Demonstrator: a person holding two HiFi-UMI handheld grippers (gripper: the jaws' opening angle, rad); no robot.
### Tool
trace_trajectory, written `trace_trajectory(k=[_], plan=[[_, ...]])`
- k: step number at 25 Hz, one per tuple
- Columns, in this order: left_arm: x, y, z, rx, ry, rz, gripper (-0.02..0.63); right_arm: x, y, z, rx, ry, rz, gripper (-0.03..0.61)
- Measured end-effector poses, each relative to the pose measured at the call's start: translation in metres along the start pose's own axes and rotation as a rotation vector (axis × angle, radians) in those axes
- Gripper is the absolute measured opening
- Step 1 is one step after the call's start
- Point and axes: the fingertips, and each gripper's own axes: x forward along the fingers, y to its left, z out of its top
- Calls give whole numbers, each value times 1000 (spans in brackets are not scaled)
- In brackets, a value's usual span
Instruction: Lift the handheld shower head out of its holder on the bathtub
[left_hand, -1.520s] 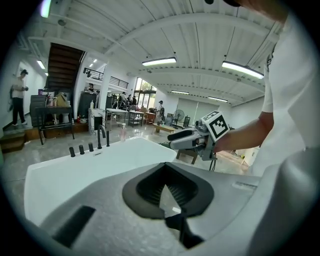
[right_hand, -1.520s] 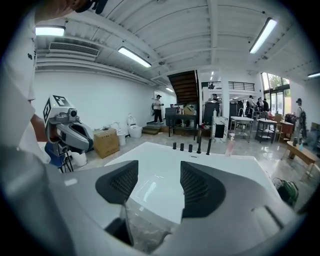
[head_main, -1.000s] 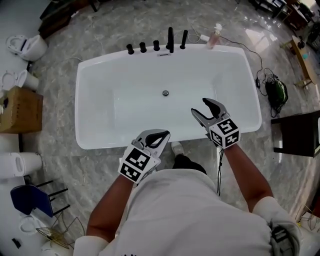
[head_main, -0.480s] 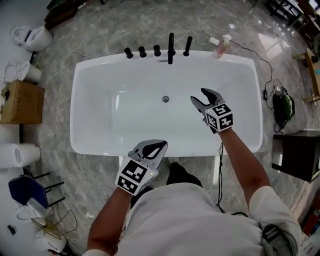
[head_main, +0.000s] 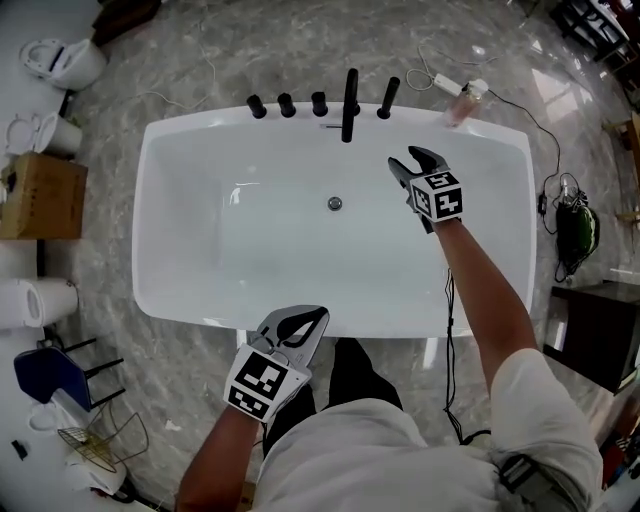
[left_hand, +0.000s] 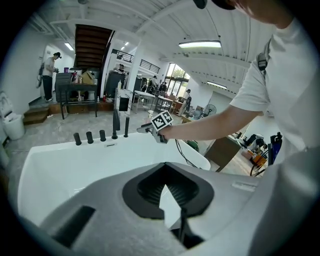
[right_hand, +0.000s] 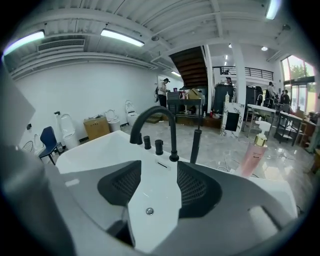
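Both jaws of the right hand-held gripper (head_main: 410, 160) are spread, empty and closing, with the handheld shower head (head_main: 388, 97) at its 11 o'clock on the bathtub (head_main: 200, 312). The left hand-held gripper (head_main: 318, 312) is pressed together, empty.

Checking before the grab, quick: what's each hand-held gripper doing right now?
Left hand-held gripper: closed, empty.
Right hand-held gripper: open, jaws closing, nothing between them.

Right arm outstretched, right tool (head_main: 412, 164) empty with jaws closing; left tool (head_main: 314, 316) near the body, jaws together.
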Motion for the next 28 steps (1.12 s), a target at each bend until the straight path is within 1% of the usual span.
trace_trajectory(k=[7,16,21,26,28], plan=[[14,31,-6,-20,16,29,7,68,-51,4,11,0,-57,230],[36,36,-25,-80,48,0,6,134,-110,7,53,37,-129,227],[41,47,-34,-108,60,3,8,164,-129,12,63,43,-136,230],[44,57,-49,-136,77,9,6,190,-134,4,133,62,-128,253],[48,59,-54,-145,81,3,6,198,-137,2,140,70,-130,253]])
